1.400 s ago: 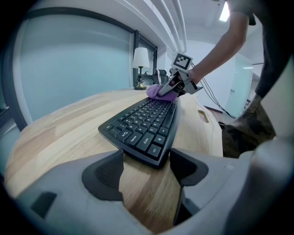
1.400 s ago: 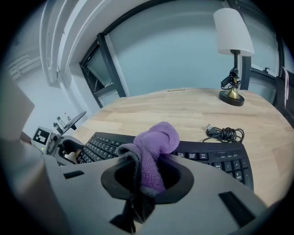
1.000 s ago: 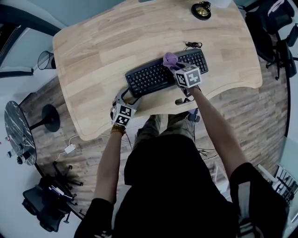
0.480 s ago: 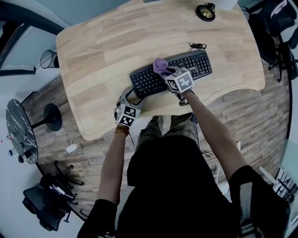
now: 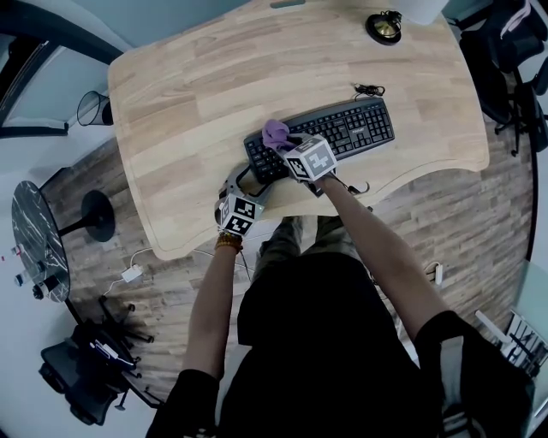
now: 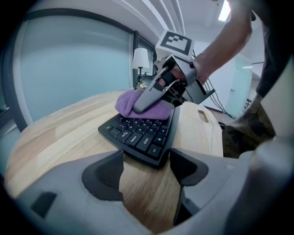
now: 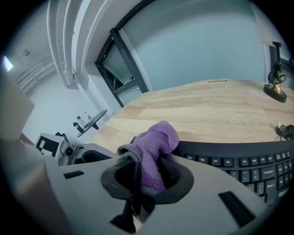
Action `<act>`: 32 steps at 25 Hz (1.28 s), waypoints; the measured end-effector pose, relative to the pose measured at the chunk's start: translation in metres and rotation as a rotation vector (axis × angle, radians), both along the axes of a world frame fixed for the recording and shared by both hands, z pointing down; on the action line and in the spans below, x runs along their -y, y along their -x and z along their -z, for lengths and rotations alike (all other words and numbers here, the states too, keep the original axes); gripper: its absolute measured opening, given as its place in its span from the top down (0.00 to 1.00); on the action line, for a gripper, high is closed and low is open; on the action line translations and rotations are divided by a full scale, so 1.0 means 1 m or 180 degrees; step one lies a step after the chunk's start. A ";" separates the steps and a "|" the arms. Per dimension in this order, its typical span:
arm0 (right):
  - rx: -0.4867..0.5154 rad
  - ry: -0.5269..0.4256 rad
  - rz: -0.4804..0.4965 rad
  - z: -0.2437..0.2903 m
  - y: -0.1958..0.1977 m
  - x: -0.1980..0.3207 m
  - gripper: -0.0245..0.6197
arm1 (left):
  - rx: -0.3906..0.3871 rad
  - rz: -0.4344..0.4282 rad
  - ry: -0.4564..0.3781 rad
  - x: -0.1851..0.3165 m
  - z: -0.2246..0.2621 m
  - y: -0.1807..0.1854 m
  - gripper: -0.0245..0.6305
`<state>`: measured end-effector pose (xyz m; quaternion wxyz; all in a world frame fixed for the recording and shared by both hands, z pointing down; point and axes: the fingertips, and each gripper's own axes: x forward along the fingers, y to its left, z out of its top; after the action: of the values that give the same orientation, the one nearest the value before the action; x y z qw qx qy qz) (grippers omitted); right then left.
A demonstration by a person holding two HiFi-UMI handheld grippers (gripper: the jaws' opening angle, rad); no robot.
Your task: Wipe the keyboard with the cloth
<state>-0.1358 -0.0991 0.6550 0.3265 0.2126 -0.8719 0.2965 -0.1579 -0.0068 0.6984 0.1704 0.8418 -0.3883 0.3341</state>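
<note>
In the lower half of the head view the person is standing at the near edge of the counter point(image 5: 214, 77), with both arms reaching up toward the middle of the frame. The left hand-held gripper point(image 5: 244, 181) is sitting at the near edge of the counter, a little left of centre. In its own view the left hand-held gripper point(image 6: 146, 167) is showing its jaws standing apart and clamping nothing. The end corner of the black keyboard point(image 6: 140, 135) is lying just in front of the gap, and I cannot tell whether the jaws are touching it.

Just to the right and a little higher in the head view, the right hand-held gripper point(image 5: 282, 144) is pressing down over the left part of the keyboard point(image 5: 342, 128). In the right gripper view the right hand-held gripper point(image 7: 147, 176) is squeezing a purple cloth point(image 7: 156, 147) between its jaws. The cloth is bulging out in front of them, with the keyboard point(image 7: 239, 160) running off to the right. The cloth point(image 5: 275, 133) is resting on the keys at the left end of the keyboard, and in the left gripper view the cloth point(image 6: 138, 102) is lying on top of the keys.

Beyond the keyboard's right end a small black cable point(image 5: 368, 88) is lying on the wood. At the upper right of the head view a small gold and black object point(image 5: 383, 26) is standing near the far edge.
</note>
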 end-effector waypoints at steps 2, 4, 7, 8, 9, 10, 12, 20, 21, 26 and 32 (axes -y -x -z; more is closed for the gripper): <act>0.0008 0.0014 0.0071 -0.001 0.010 -0.005 0.86 | 0.0009 -0.0010 0.0006 -0.001 0.000 0.000 0.46; 0.0017 0.0022 0.0135 -0.001 0.020 -0.009 0.86 | 0.0005 -0.0007 -0.0002 -0.001 -0.002 0.001 0.46; 0.0030 0.0050 0.0261 -0.001 0.035 -0.018 0.86 | 0.0005 -0.0009 -0.0006 0.000 -0.001 0.000 0.46; 0.0024 0.0051 0.0306 -0.001 0.040 -0.021 0.86 | 0.0007 -0.0009 -0.0003 -0.001 0.000 0.000 0.46; 0.0016 0.0050 0.0338 -0.001 0.044 -0.024 0.86 | 0.0006 -0.0007 -0.0005 -0.001 -0.001 0.000 0.46; 0.0007 0.0044 0.0352 -0.001 0.047 -0.025 0.86 | 0.0005 -0.0008 -0.0003 -0.001 -0.002 0.001 0.46; 0.0016 0.0048 0.0339 -0.002 0.050 -0.027 0.86 | 0.0010 -0.0022 0.0012 -0.002 -0.002 0.001 0.46; 0.0359 0.0057 0.0431 0.015 0.058 -0.034 0.86 | -0.0010 0.0012 -0.0004 -0.003 -0.009 0.005 0.46; 0.0495 0.0022 0.0274 0.025 0.050 -0.025 0.86 | -0.0004 0.0010 -0.0013 -0.003 -0.008 0.005 0.46; 0.0730 -0.0362 -0.0503 0.066 -0.057 0.039 0.86 | 0.0020 -0.0013 -0.0029 -0.002 -0.004 0.002 0.46; 0.0163 -0.0762 -0.1075 0.068 -0.229 0.093 0.86 | 0.0021 -0.0009 -0.0070 -0.001 -0.002 0.001 0.46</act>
<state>0.0936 -0.1925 0.5868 0.2223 0.3855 -0.8609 0.2466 -0.1594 -0.0060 0.7000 0.1592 0.8430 -0.3914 0.3329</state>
